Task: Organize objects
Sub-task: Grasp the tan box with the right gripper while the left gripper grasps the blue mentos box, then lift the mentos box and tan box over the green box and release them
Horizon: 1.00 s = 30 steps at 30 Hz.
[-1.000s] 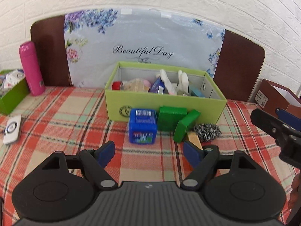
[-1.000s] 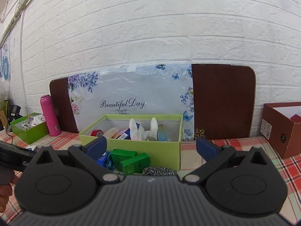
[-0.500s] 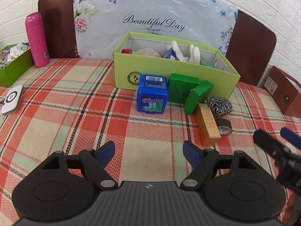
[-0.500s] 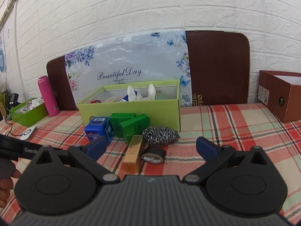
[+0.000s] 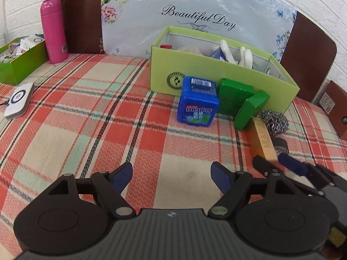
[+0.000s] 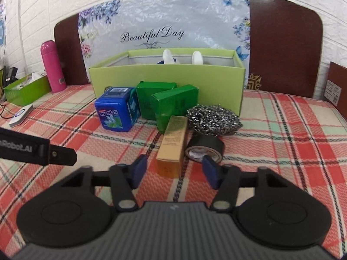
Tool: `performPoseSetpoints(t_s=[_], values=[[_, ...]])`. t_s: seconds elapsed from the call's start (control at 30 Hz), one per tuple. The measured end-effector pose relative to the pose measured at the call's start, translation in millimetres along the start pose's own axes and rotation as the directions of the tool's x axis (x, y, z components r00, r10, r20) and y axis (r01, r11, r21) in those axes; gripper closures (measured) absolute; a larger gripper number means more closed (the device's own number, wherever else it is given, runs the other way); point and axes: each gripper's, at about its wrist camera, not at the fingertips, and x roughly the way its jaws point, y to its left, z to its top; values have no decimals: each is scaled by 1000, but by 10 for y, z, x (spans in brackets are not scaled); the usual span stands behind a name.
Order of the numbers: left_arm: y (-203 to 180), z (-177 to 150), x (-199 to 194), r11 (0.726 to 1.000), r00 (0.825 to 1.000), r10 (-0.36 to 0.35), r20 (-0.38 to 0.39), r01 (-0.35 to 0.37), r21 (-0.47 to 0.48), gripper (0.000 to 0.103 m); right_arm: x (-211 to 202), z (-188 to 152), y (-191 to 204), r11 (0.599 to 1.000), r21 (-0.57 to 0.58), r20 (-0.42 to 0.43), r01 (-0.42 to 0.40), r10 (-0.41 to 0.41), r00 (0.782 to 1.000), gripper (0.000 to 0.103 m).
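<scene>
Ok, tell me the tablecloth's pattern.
The tablecloth is red, cream and mint plaid; clearest in the left wrist view.

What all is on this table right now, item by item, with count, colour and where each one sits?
Storage box: 1, lime green, centre back, holding items.
Mentos tub: 1, blue, in front of the box, left.
Cartons: 2, green, leaning at the box front.
Slim carton: 1, tan, lying ahead of the right tool.
Steel scourer: 1, silver, right of the cartons.
Tape roll: 1, black, below the scourer.
Flask: 1, pink, back left.
Tray: 1, green, far left.
Left tool: open, empty.
Right tool: closing, nothing gripped.
</scene>
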Motion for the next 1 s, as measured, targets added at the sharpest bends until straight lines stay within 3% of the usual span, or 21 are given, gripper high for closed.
performPoseSetpoints(t_s=[0.03, 0.07, 0.5, 0.57, 0.73, 0.9, 1.0], values=[[-20, 43, 23, 1000, 1000, 0, 7, 0, 2, 21, 25, 5, 1, 1000, 1, -10, -8, 8, 1000, 76], [-41, 90, 55, 1000, 1000, 3, 13, -3, 2, 21, 23, 1, -1, 1000, 4, -16, -13, 13, 1000, 78], [-332, 644, 739, 999, 998, 9, 58, -11, 46, 21, -425, -204, -63, 996, 23, -51, -88, 89, 995, 79], [-297, 649, 790, 998, 998, -31, 47, 28, 64, 43, -468, -219, -60, 995, 26, -56, -96, 97, 994, 79], [-151, 483, 559, 994, 997, -78, 27, 76, 74, 44, -619, -299, -58, 991, 25, -85, -131, 133, 987, 79], [-98, 35, 120, 984, 998, -55, -30, 59, 170, 44, -811, -421, -103, 986, 36, -115, -162, 165, 980, 79], [-39, -241, -125, 984, 996, -73, -45, 79, 158, 43, -910, -480, -114, 986, 35, -123, -162, 165, 979, 79]])
